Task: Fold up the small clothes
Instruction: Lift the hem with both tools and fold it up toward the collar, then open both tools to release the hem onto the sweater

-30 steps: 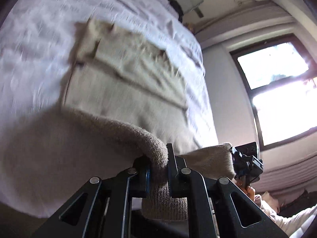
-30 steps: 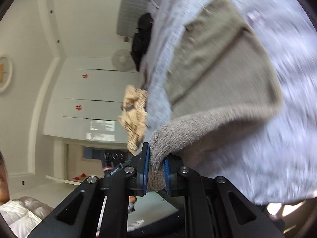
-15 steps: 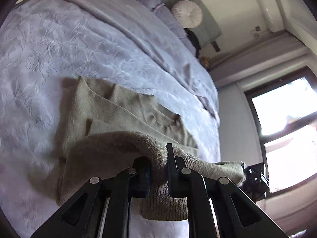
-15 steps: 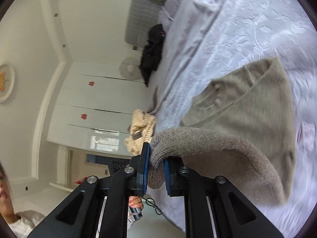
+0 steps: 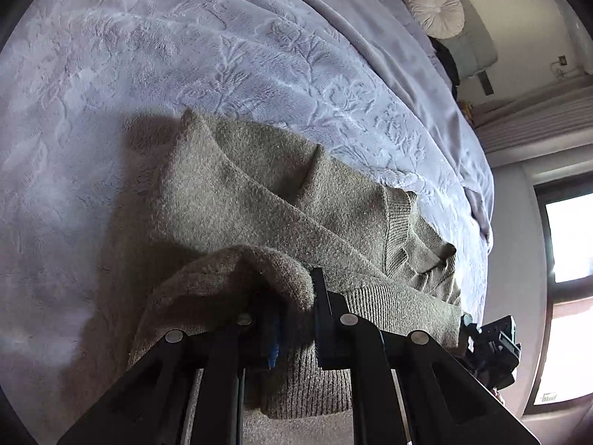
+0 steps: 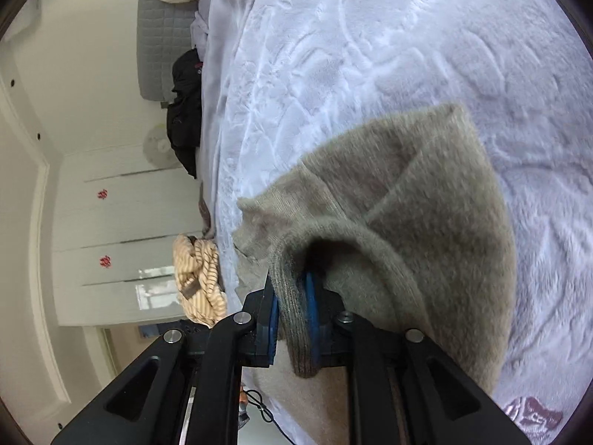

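Fold is mid-way, judging by the layers: the sweater (image 5: 259, 200) already shows side panels turned in over its body, and the near hem edge is lifted for what looks like the bottom-to-top fold; laying it down and smoothing is left. Left gripper (image 5: 296, 296): jaws clamped on a bunched corner of the hem, knit humped over the jaw tips, rest of the garment spread on the bed (image 5: 185, 37) just ahead of the jaws. Ribbed hem runs off to the right of the left jaws toward the other tool, visible at the right edge of the left wrist view. Right gripper (image 6: 291, 296): jaws clamped on the ribbed edge, strip of rib hanging down between the blue pads (image 6: 310, 307), fabric arching up and over to the right of the jaws. Sweater is taupe-beige, fuzzy thick knit, ribbed at hem and cuff, soft and floppy; expect it to sag between the two grips. It sits on a pale lavender embossed blanket. A striped beige garment (image 6: 200, 278) is bunched at the bed edge, left of the right jaws, apparently not yet folded.
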